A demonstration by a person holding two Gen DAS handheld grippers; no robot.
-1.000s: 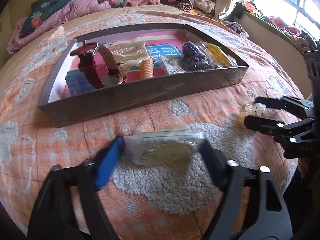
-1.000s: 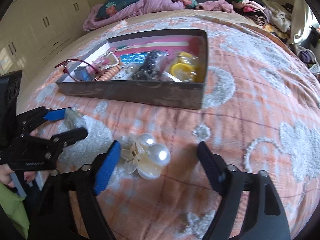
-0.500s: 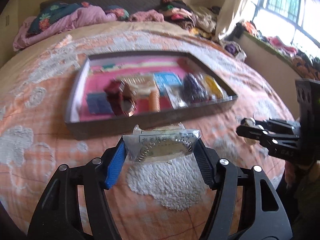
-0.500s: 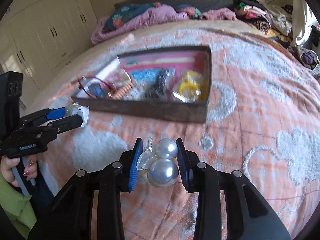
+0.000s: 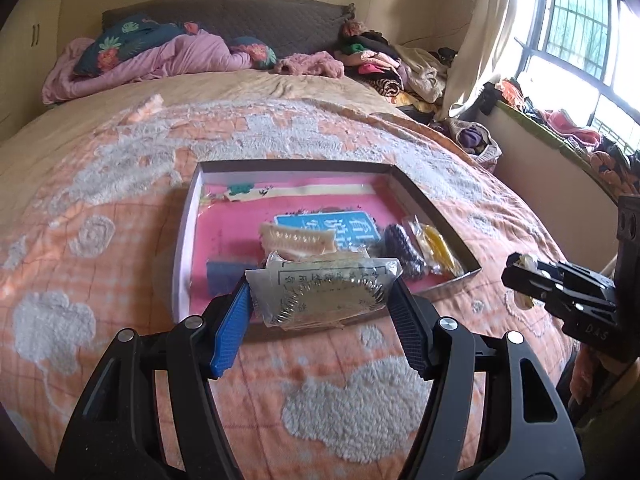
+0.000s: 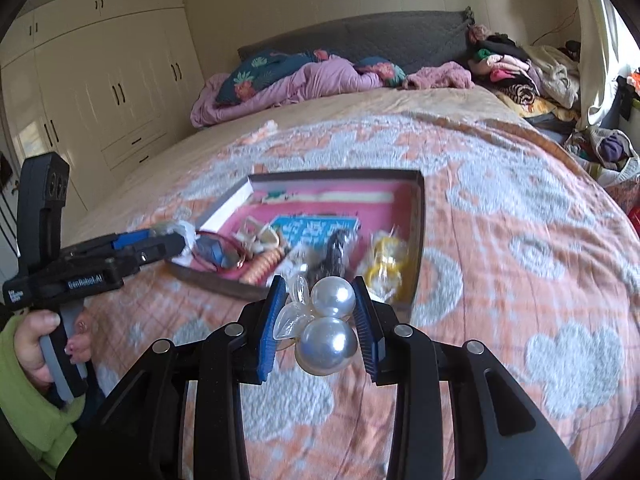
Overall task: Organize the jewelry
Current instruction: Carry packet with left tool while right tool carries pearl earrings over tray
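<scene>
My left gripper [image 5: 322, 308] is shut on a clear plastic bag with a coiled bracelet [image 5: 326, 294], held in the air over the near wall of the grey box [image 5: 181, 240]. My right gripper [image 6: 320, 312] is shut on a pearl hair clip [image 6: 326, 326] with two large pearls and clear petals, held above the bed short of the box [image 6: 419, 216]. The box has a pink floor and holds a comb-like clip [image 5: 298, 238], a dark bead bag [image 5: 404, 250], a yellow bagged item [image 6: 386, 262] and a red-strapped watch [image 6: 218, 250].
The box sits on an orange and white blanket [image 5: 100, 216] that covers the bed. Pillows and a pink quilt [image 6: 280, 84] lie at the headboard. Piled clothes [image 5: 380, 64] are at the far right. Wardrobes [image 6: 100, 92] stand to the left.
Both grippers closed on their items on the blanket, the left on the bag and the right on the pearl clip, then lifted them and moved toward the box.
</scene>
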